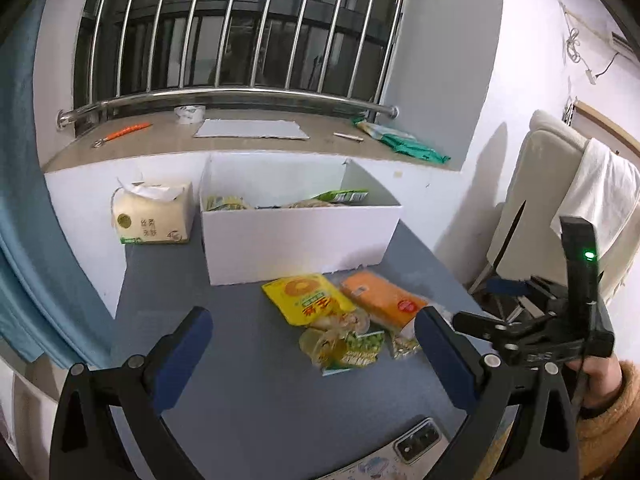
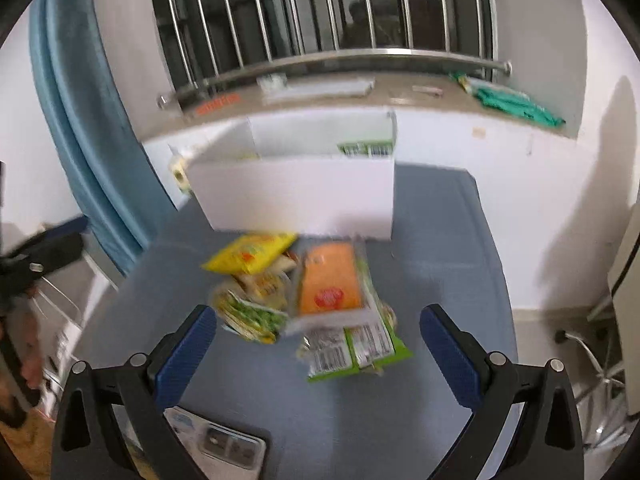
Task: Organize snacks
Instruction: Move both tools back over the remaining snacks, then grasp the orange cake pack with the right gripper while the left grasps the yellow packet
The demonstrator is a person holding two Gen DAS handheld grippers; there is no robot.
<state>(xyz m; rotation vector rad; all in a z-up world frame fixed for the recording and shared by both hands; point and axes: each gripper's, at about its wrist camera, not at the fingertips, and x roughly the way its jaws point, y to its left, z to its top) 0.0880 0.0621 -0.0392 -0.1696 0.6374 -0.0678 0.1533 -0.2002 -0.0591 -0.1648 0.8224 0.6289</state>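
Observation:
A pile of snack packets lies on the grey-blue table in front of an open white box that holds several packets. In the pile are a yellow packet, an orange packet and a green-and-yellow packet. My left gripper is open and empty, just short of the pile. The right wrist view is blurred; it shows the box, the yellow packet, the orange packet and green packets. My right gripper is open and empty, over the pile's near edge.
A tissue pack stands left of the box. A phone lies at the table's near edge, also in the right wrist view. A blue curtain hangs at the left. A chair with a white towel stands to the right.

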